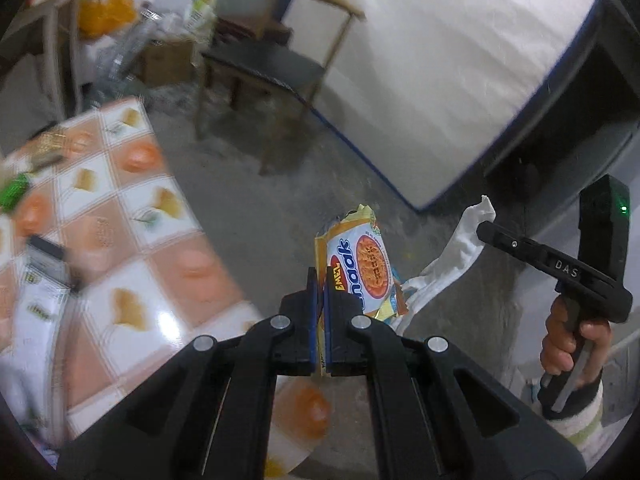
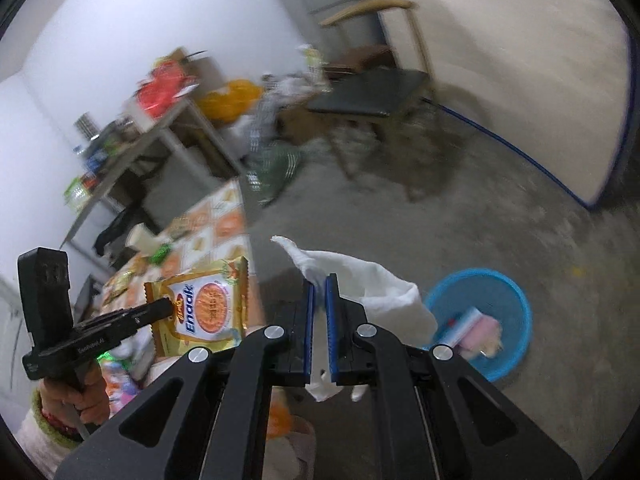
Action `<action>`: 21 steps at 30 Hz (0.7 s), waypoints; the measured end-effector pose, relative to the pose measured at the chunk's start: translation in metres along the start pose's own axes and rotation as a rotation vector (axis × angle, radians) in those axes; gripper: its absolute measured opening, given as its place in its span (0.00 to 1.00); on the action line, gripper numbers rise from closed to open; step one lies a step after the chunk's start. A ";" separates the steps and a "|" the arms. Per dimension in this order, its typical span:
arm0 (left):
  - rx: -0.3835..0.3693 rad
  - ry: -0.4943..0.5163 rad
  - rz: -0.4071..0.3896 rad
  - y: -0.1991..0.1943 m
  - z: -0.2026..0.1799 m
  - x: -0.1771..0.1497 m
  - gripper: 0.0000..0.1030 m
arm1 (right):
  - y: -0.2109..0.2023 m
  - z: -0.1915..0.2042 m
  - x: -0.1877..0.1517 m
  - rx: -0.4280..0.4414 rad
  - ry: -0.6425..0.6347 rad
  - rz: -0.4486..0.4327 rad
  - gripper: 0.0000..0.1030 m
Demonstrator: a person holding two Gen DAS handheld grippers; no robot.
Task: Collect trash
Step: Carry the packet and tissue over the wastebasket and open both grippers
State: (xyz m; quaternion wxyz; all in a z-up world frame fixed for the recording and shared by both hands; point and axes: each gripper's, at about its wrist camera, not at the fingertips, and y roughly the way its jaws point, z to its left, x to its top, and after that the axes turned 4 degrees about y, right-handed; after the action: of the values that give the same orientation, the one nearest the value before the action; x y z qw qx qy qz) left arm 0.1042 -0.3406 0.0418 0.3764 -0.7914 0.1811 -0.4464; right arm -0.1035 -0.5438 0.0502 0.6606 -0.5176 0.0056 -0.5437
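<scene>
While both pieces hang over the floor, the left tongs (image 1: 320, 280) clamp the snack wrapper (image 1: 362, 268) and the right tongs (image 2: 320, 284) pinch a white tissue (image 2: 376, 292). Blue basket (image 2: 516, 304) holds some trash; blurred bench (image 1: 132, 224) litter probably remains.

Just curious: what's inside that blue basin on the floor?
The blue basin holds a pink-and-white packet and some blurred scraps. A hand-held gripper hides its near edge.

snack wrapper (image 1: 362, 264): 1 | white tissue (image 2: 360, 280): 1 | blue basin (image 2: 516, 308): 1 | chair (image 1: 264, 68): 1 | hand-held gripper: 2
</scene>
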 end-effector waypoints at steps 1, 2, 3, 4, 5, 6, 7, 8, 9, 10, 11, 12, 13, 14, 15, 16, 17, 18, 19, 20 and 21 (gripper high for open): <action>-0.002 0.009 0.019 0.019 -0.010 0.000 0.01 | 0.002 -0.017 -0.002 -0.024 0.028 -0.003 0.06; -0.006 0.014 0.033 0.032 -0.016 0.000 0.01 | 0.004 -0.031 -0.004 -0.037 0.056 -0.003 0.06; -0.011 0.023 0.058 0.052 -0.026 -0.001 0.01 | 0.005 -0.042 -0.006 -0.047 0.076 -0.004 0.06; -0.013 0.030 0.077 0.069 -0.035 -0.002 0.01 | 0.008 -0.059 -0.007 -0.073 0.106 -0.010 0.06; -0.017 0.036 0.090 0.081 -0.041 -0.003 0.01 | 0.010 -0.070 -0.009 -0.088 0.123 -0.012 0.06; -0.023 0.043 0.110 0.097 -0.049 -0.004 0.01 | 0.013 -0.078 -0.010 -0.100 0.140 -0.012 0.06; -0.028 0.049 0.129 0.113 -0.057 -0.005 0.01 | 0.016 -0.091 -0.010 -0.114 0.164 -0.011 0.06; -0.032 0.052 0.142 0.124 -0.062 -0.005 0.01 | 0.020 -0.103 -0.009 -0.130 0.181 -0.009 0.06; -0.035 0.057 0.162 0.139 -0.068 -0.006 0.01 | 0.022 -0.109 -0.009 -0.143 0.190 -0.010 0.06; -0.039 0.056 0.173 0.151 -0.074 -0.006 0.01 | 0.026 -0.118 -0.008 -0.162 0.205 -0.014 0.06; -0.048 0.051 0.185 0.165 -0.079 -0.006 0.01 | 0.029 -0.124 -0.007 -0.173 0.215 -0.017 0.06; -0.050 0.051 0.192 0.173 -0.083 -0.007 0.01 | 0.032 -0.134 -0.006 -0.185 0.226 -0.020 0.06; -0.048 0.046 0.198 0.184 -0.087 -0.005 0.01 | 0.036 -0.142 -0.004 -0.201 0.238 -0.023 0.06; -0.046 0.043 0.203 0.192 -0.090 -0.004 0.01 | 0.041 -0.148 -0.002 -0.211 0.250 -0.026 0.06; -0.045 0.038 0.213 0.206 -0.093 -0.001 0.01 | 0.044 -0.150 -0.001 -0.224 0.259 -0.031 0.07; -0.040 0.027 0.216 0.220 -0.094 0.004 0.01 | 0.051 -0.157 0.002 -0.243 0.272 -0.042 0.08; -0.039 0.014 0.214 0.230 -0.096 0.007 0.03 | 0.057 -0.164 0.004 -0.250 0.285 -0.051 0.09; -0.035 -0.007 0.217 0.241 -0.096 0.009 0.08 | 0.066 -0.171 0.005 -0.260 0.290 -0.057 0.09; -0.025 -0.025 0.222 0.250 -0.096 0.009 0.14 | 0.071 -0.175 0.004 -0.270 0.294 -0.049 0.16; -0.021 -0.034 0.225 0.254 -0.096 0.010 0.18 | 0.079 -0.180 0.003 -0.283 0.303 -0.032 0.24; -0.018 -0.044 0.223 0.256 -0.095 0.008 0.24 | 0.085 -0.183 0.003 -0.291 0.314 -0.018 0.37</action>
State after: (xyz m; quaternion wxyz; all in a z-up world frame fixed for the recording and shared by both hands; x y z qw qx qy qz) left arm 0.0407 -0.5535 -0.1175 0.4206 -0.7791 0.2638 -0.3827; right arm -0.1462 -0.6810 -0.0921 0.5653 -0.5165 0.1821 -0.6169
